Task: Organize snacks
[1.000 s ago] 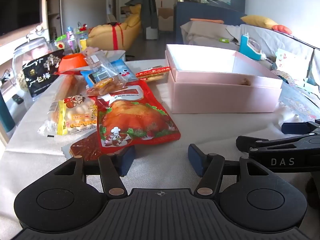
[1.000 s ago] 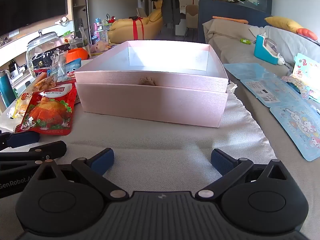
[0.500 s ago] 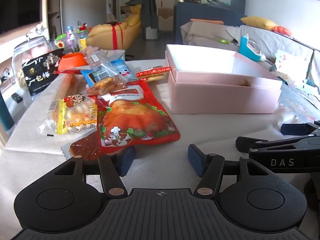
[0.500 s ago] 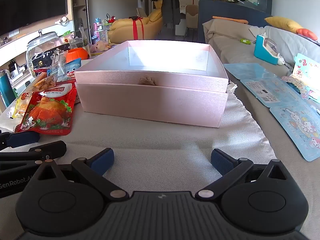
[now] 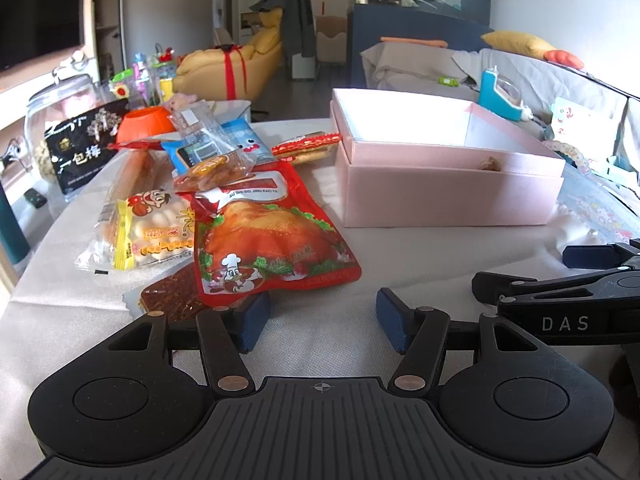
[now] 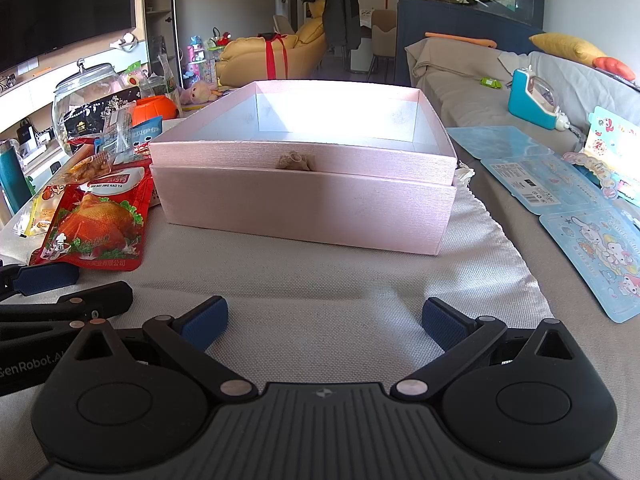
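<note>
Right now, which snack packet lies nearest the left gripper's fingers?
The dark reddish-brown jerky packet, its corner just beyond the left gripper. The red roast-chicken pouch lies partly over it; the yellow-edged packet and blue packet sit farther back.

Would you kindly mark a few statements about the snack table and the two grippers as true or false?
1. The pink box is open at the top. True.
2. The left gripper is shut on the red roast-chicken packet. False: its jaws are open, the packet lying just ahead of the left pad.
3. The right gripper holds nothing. True: only grey cloth lies between its open jaws.
4. The chicken packet lies inside the box. False: it lies on the table, left of the box.
5. The blue shark packet lies beyond the chicken packet. True.
</note>
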The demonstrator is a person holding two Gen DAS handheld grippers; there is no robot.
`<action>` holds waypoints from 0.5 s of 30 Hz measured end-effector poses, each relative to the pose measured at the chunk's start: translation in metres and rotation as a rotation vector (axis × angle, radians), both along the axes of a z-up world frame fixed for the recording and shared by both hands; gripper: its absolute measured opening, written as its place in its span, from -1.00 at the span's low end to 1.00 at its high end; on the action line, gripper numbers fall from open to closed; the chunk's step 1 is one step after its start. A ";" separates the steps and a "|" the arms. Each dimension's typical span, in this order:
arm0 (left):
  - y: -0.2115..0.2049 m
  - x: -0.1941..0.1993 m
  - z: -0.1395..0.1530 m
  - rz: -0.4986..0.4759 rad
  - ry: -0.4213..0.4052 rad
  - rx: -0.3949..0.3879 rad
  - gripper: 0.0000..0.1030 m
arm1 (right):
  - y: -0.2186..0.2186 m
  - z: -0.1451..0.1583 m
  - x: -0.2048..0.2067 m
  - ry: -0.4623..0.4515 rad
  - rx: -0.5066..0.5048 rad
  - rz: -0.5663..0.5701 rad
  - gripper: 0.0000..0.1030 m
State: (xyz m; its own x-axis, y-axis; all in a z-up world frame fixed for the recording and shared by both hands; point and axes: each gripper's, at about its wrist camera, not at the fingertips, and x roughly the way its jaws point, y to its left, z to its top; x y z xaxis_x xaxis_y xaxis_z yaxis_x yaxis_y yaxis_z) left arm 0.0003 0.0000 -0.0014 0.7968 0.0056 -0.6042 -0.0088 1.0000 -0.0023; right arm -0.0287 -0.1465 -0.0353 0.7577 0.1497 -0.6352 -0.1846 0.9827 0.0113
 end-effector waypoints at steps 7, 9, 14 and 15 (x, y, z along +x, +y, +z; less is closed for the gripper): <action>0.000 0.000 0.000 0.000 0.000 0.000 0.27 | 0.000 0.000 0.000 0.000 0.000 0.000 1.00; 0.000 0.000 0.000 0.000 0.000 0.000 0.27 | 0.000 0.000 0.000 0.000 0.000 0.000 1.00; -0.002 0.002 0.000 -0.003 0.001 0.004 0.28 | 0.001 0.000 0.000 0.000 0.000 0.000 1.00; -0.006 0.003 0.002 0.005 0.001 0.015 0.29 | 0.001 0.000 0.000 0.000 0.000 0.000 1.00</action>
State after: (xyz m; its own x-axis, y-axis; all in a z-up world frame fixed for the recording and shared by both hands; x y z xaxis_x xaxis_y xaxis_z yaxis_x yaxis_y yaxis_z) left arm 0.0036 -0.0060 0.0004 0.7959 0.0189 -0.6052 -0.0142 0.9998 0.0125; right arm -0.0285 -0.1460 -0.0353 0.7578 0.1494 -0.6351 -0.1844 0.9828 0.0112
